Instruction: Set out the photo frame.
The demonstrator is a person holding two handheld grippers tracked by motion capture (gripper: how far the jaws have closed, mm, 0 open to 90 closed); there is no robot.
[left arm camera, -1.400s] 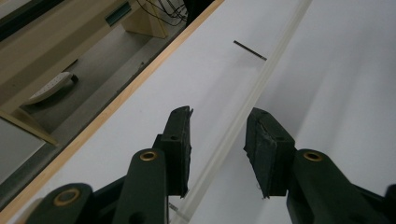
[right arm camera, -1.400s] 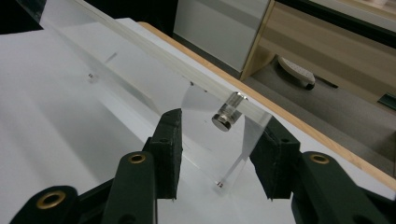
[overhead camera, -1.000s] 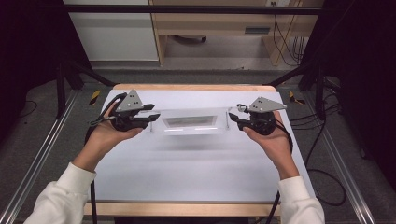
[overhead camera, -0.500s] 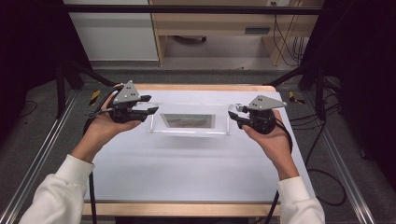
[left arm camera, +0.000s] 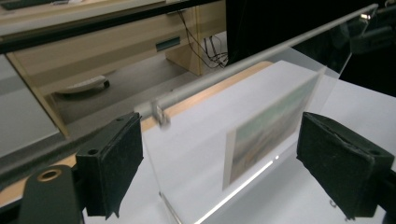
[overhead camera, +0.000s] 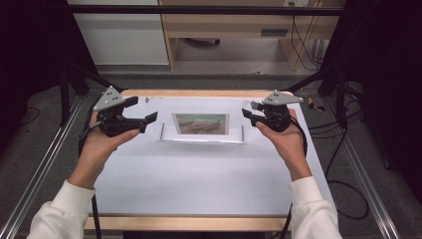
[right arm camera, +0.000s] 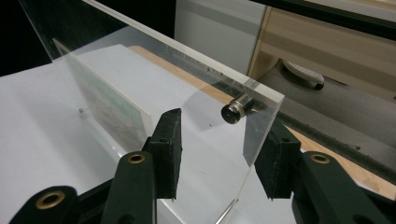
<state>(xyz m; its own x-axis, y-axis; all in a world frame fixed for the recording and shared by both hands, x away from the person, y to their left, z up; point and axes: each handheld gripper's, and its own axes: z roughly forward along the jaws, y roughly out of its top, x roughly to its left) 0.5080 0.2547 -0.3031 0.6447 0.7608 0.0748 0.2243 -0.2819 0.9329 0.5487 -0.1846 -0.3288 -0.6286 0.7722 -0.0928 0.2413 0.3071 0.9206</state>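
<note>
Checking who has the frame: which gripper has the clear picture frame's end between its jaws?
The right gripper: the clear picture frame runs between its jaws. The left gripper stands off its other end, jaws just opened, nothing between.

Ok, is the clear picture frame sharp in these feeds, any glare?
High view: acrylic frame soft, its clear edges faint against the white table. Left gripper view: the print looks blurred, with a bright glare line along the base. Right gripper view: the steel standoff is sharp, the print hazy.

Clear acrylic frame (overhead camera: 203, 130) around a green-and-brown picture (overhead camera: 200, 123); silver stud (right arm camera: 235, 110); black claws (overhead camera: 140, 116); white bench (overhead camera: 199, 174), wood-edged; white sleeves (overhead camera: 58, 211).
</note>
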